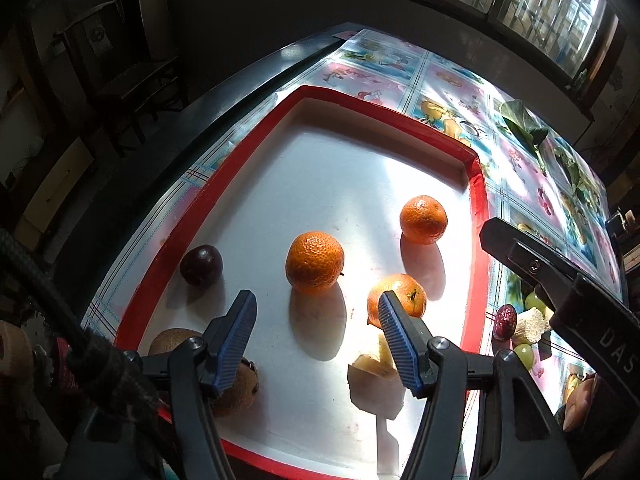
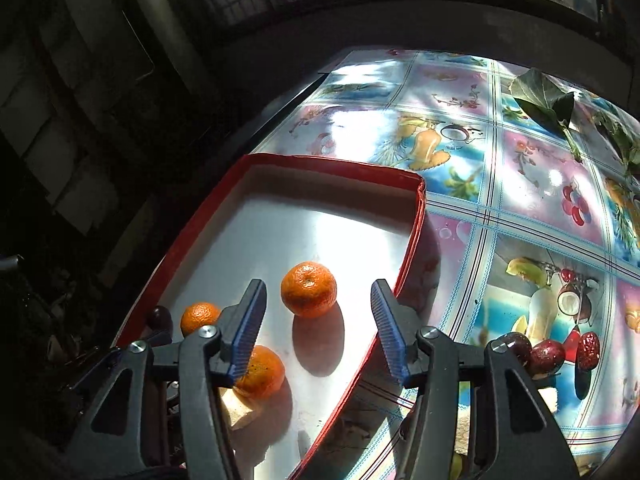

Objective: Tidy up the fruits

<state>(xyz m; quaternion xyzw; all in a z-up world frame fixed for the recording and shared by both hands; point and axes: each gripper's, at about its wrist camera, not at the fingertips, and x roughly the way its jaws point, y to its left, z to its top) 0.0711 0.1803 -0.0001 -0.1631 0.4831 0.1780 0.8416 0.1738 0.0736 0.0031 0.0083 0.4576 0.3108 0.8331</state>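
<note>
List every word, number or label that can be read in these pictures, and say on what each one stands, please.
"DAS": white letters on the black body of the right tool, cut off by the picture's edge in the left wrist view.
The tablecloth shows fruit drawings only; no words can be read on it.
The red tray bears no text.

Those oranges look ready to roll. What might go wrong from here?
The round oranges sit loose in the red tray; a nudge from the open left gripper might send one rolling. The right gripper hovers over the tray's wall and might clip it. Fruit on the tablecloth lies near the gripper and may get knocked.
</note>
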